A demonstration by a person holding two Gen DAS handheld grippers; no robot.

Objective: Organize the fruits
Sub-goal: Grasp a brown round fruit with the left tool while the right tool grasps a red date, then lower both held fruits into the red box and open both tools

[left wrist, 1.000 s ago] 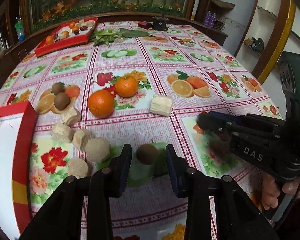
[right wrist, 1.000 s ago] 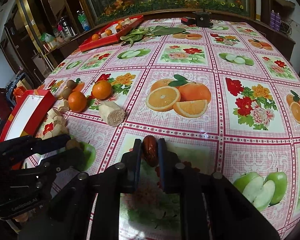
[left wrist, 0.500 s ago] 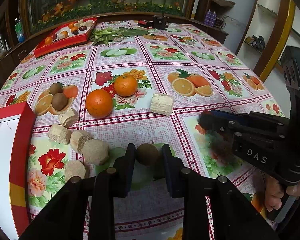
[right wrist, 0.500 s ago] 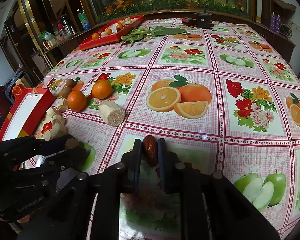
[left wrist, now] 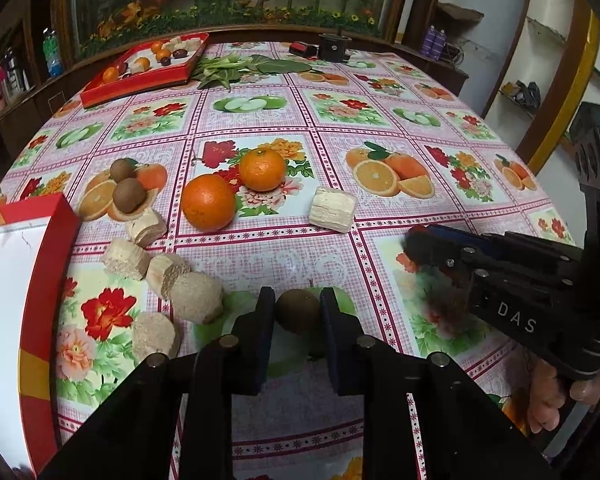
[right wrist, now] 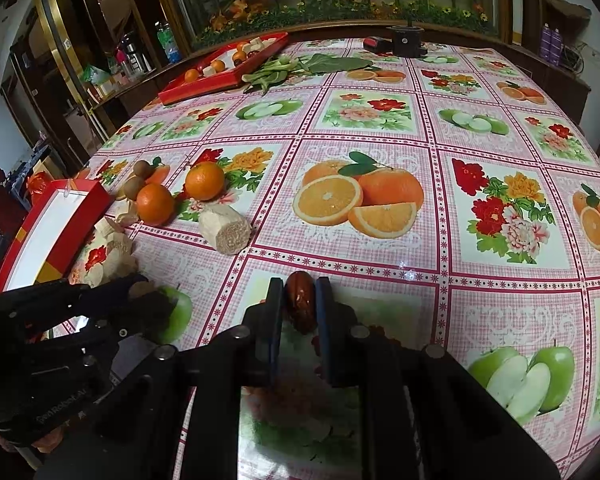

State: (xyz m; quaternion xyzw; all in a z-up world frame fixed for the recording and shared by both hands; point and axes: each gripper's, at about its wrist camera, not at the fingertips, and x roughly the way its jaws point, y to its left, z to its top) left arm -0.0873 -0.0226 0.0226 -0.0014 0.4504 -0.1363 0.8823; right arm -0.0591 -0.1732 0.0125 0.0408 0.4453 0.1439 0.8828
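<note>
Left gripper (left wrist: pixel 297 316) jaws squeeze small brown kiwi (left wrist: pixel 298 311), low over table. Right gripper (right wrist: pixel 300 304) jaws pinch red date (right wrist: pixel 300 305). Both light, soft, squishy; hold round middle, gently.

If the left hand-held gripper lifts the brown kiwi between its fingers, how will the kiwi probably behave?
The kiwi looks round, so it may roll if released on the tablecloth. It seems small and probably light. The fingers touch only its sides, so it could slip.

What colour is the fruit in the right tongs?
Dark red fruit, glossy; clearest in the right wrist view.
</note>
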